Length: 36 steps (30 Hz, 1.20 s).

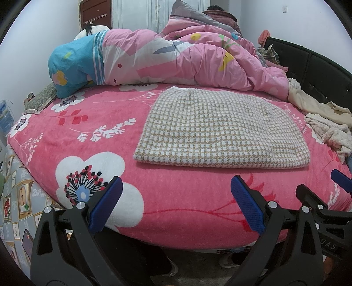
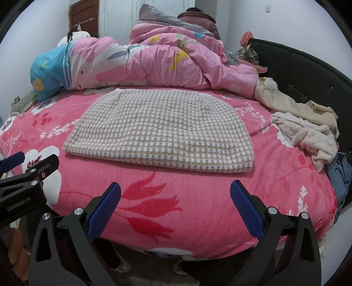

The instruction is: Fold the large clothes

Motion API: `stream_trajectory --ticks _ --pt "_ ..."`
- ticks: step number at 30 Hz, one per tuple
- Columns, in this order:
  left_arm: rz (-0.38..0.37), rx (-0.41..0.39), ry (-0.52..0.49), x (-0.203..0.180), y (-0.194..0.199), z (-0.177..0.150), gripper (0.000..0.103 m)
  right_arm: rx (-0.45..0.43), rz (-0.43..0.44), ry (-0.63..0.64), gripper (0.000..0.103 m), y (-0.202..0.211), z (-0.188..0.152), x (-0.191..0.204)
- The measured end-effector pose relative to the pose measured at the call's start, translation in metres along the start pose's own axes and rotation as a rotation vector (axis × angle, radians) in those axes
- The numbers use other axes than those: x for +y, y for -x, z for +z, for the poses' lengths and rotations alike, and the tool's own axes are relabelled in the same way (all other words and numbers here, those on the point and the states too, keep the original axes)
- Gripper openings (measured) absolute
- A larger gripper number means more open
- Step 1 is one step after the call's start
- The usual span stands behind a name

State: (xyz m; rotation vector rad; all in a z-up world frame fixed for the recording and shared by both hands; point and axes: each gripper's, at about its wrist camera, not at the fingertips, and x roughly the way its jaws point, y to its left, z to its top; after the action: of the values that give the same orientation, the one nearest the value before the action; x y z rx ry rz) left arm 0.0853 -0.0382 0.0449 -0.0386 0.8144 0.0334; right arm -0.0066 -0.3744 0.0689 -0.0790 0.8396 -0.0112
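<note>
One folded checked garment [image 1: 222, 129], long axis left-right, both claws spread wide.

Person [image 2: 198, 16] behind the quilt [image 2: 154, 63] largely hidden; denim garment [image 2: 340, 173] cut off at the bed's [image 2: 198, 209] right edge; headboard [image 2: 308, 72] partly covered by clothes [image 2: 303, 123]; floor items indistinct.

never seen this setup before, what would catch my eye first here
The bright pink floral bedsheet fills both views, with a folded beige checked garment lying flat in its middle. Behind it a rumpled pink quilt is heaped, and both open tongs, left and right, hover empty at the near edge.
</note>
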Motion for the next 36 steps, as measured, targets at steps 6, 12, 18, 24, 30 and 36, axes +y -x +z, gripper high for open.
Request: stream_trajectory --ticks 6,12,18,24,30,36 --pt "0.001 0.0 0.0 -0.0019 0.0006 -0.0012 0.095 0.001 0.002 -0.001 0.097 -0.0004 -0.0003 -0.0001" --pt "0.0 -0.001 0.0 -0.0006 0.0004 -0.0002 0.095 0.0 0.001 -0.001 0.097 -0.0002 -0.0004 0.0004" --pt "0.0 0.0 0.0 -0.0014 0.0003 -0.0015 0.095 0.0 0.001 0.0 0.097 0.0002 -0.0003 0.0007" --pt "0.002 0.0 0.001 -0.0006 0.0001 -0.0006 0.095 0.002 0.002 0.002 0.097 0.0003 0.0003 0.0013" --pt "0.0 0.0 -0.001 0.0008 -0.0004 -0.0002 0.095 0.001 0.004 0.003 0.097 0.0003 0.0 0.0019" --pt "0.001 -0.002 0.0 0.0003 -0.0002 -0.0014 0.095 0.0 0.002 0.003 0.097 0.0004 0.0003 0.003"
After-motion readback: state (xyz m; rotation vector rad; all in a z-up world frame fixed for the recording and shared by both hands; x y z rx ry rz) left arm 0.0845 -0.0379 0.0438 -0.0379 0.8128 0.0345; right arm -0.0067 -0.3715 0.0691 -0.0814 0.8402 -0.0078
